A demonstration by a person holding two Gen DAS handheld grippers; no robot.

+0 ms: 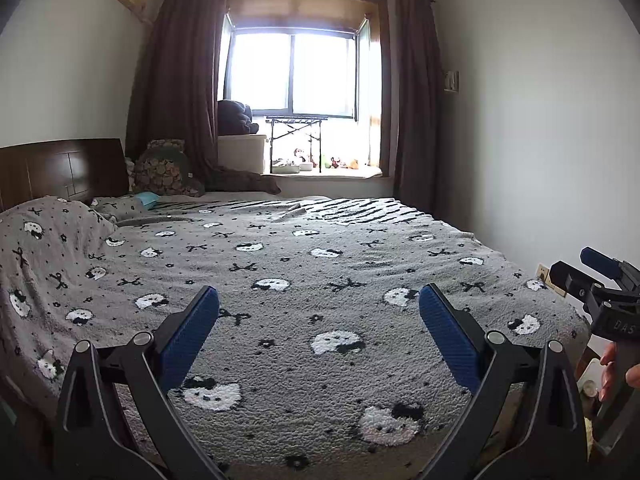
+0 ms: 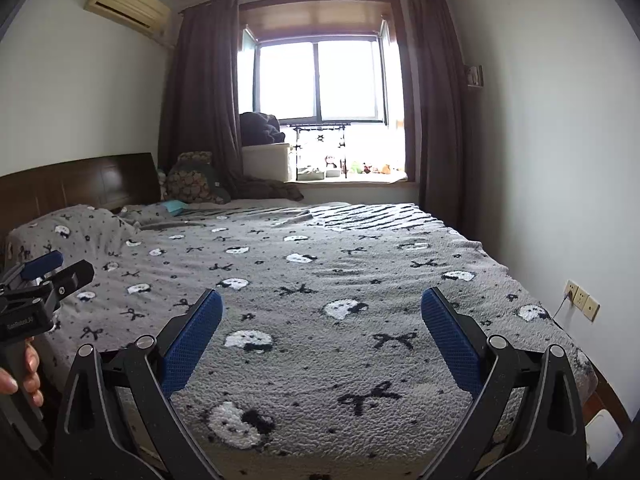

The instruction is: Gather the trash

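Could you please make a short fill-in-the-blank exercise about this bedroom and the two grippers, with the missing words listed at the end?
1. Both the left gripper and the right gripper have their jaws ____, with nothing between them.
2. The grey blanket covering the bed is patterned with black bows and white ____ faces.
3. The air conditioner is mounted high on the wall to the ____ of the window.
4. The curtains beside the window are dark ____.

Missing words: open; cat; left; brown
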